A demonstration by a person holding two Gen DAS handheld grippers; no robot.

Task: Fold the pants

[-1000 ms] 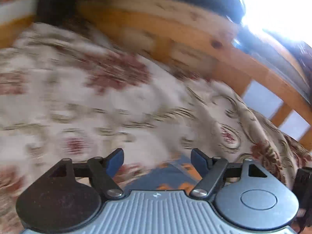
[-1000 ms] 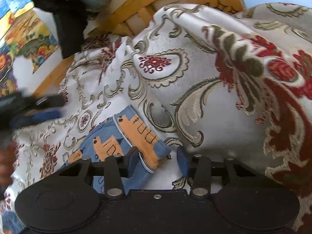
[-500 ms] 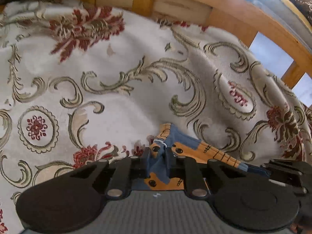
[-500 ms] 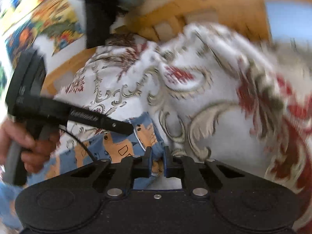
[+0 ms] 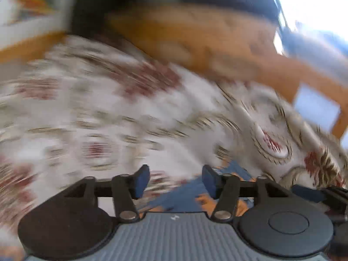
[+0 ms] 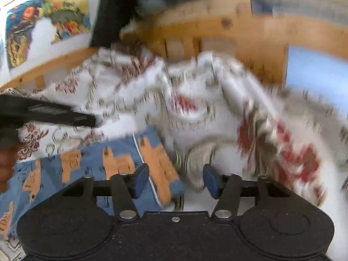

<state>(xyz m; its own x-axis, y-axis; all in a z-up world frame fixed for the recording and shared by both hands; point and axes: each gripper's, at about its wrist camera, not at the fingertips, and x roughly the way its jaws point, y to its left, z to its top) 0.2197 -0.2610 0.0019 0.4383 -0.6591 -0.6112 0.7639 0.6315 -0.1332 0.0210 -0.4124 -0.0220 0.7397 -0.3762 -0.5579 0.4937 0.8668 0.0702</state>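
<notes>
The pants (image 6: 91, 174), blue with orange animal shapes and a white-piped hem, lie flat on the floral bedspread (image 6: 217, 117) at about eight o'clock in the right view. The right hand-held gripper (image 6: 176, 179) hangs over the hem corner, jaws spread wide, nothing between them. The left hand-held gripper (image 5: 175, 179) is spread and empty too, blue cloth just beneath it. This looks like a pause between folds; the next move probably calls for pinching both corners again. Behind, a wooden bed frame (image 6: 250, 32).
</notes>
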